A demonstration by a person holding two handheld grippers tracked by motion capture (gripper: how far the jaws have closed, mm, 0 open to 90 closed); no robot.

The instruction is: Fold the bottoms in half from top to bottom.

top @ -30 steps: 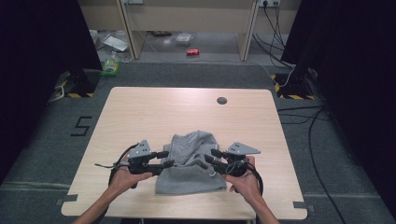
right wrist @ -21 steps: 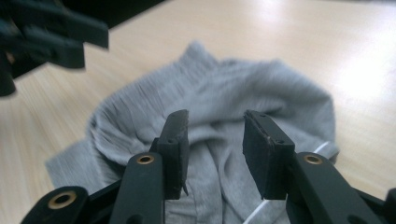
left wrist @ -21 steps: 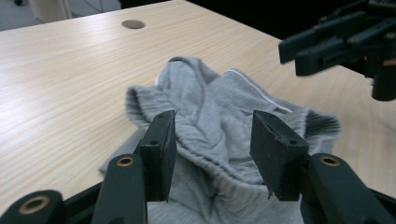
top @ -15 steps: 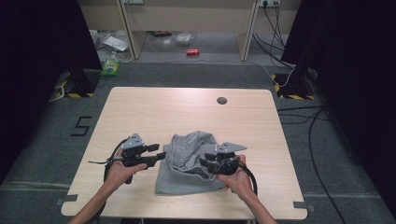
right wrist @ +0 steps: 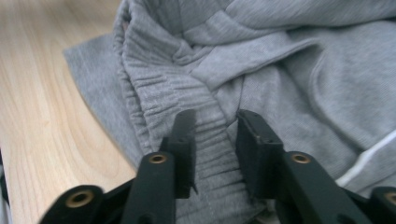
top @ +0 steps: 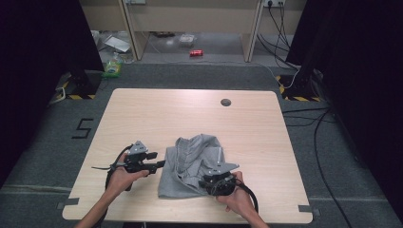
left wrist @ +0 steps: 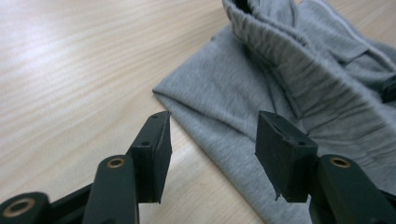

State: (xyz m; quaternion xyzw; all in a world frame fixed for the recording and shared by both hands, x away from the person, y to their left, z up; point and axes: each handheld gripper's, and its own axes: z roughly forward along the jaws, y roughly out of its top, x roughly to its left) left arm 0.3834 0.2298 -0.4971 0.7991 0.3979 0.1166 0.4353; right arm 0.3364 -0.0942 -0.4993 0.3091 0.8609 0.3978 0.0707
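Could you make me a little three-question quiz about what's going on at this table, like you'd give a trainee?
1. True or false: the left gripper is clamped on the crumpled grey fabric garment.
2. Which part of the garment lies between the right gripper jaws? A. a white drawstring B. the ribbed elastic band C. a zip
3. What small thing sits near the far edge of the pale wooden table?

Key:
1. False: its jaws stand open over the garment's edge, apart from the cloth.
2. B.
3. A small dark round disc.
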